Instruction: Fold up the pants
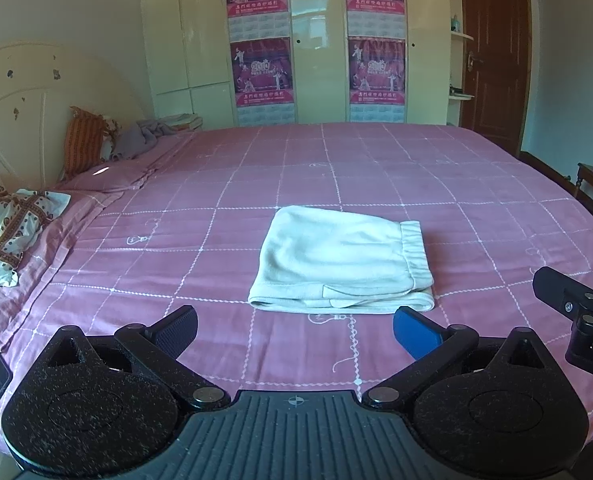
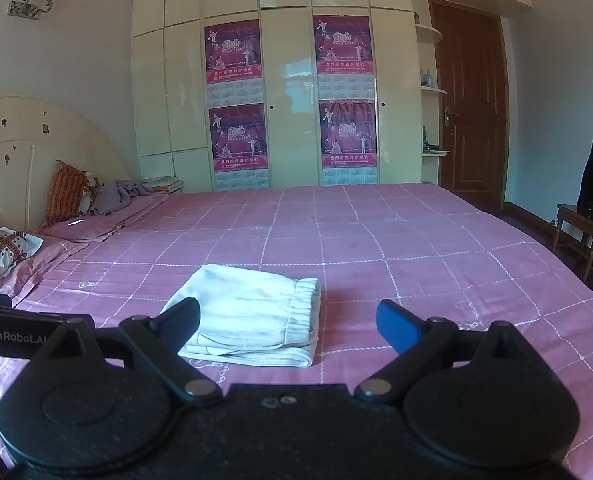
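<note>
Pale mint pants (image 1: 338, 262) lie folded in a compact rectangle on the pink bedspread (image 1: 336, 168), with the elastic waistband on the right side. They also show in the right wrist view (image 2: 252, 314). My left gripper (image 1: 296, 330) is open and empty, held above the bed just in front of the pants. My right gripper (image 2: 288, 326) is open and empty, in front of the pants and to their right. Part of the right gripper (image 1: 576, 304) shows at the right edge of the left wrist view.
Pillows (image 1: 8, 236) and a grey cloth (image 1: 140, 136) lie by the headboard (image 1: 36, 96) on the left. A cream wardrobe (image 2: 284, 92) with posters stands behind the bed. A brown door (image 2: 472, 108) and a wooden chair (image 2: 588, 232) are at the right.
</note>
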Demonstrator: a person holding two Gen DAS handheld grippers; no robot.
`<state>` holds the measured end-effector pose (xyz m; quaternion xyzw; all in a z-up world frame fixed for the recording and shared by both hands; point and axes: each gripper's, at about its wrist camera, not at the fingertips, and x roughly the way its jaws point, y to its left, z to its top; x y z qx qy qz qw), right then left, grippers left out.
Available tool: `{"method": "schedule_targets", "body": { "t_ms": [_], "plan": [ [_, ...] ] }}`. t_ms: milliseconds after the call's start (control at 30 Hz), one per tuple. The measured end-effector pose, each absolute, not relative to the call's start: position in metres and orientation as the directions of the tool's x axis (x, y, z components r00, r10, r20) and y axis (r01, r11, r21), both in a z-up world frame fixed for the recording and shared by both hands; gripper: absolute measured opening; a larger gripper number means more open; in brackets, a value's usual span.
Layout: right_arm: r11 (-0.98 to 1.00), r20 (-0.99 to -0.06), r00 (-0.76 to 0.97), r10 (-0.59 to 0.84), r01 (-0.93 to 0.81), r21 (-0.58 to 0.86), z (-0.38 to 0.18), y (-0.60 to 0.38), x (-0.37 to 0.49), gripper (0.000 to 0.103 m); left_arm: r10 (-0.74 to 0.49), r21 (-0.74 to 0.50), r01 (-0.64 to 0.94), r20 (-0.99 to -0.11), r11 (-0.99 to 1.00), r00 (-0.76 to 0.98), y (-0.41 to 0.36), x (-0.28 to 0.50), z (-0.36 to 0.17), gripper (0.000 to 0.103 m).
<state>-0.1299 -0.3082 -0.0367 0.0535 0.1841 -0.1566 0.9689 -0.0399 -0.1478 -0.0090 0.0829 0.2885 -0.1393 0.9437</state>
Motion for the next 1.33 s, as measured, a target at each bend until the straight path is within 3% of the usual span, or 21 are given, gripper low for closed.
{"method": "schedule_targets", "body": {
  "t_ms": [933,1333],
  "plan": [
    [0.94,-0.375,0.88,-0.293,0.337,0.058,-0.037,-0.308,-0.127,0.096,-0.224,0.073,0.324,-0.582,0.943,0.782,-0.155,-0.029,-0.014,0.103],
    [0.938,-0.417,0.865,-0.28,0.338,0.072,-0.049,-0.313,-0.109,0.096,-0.23,0.06,0.323,-0.583,0.944,0.78,-0.162,-0.001,-0.023,0.103]
  ]
}}
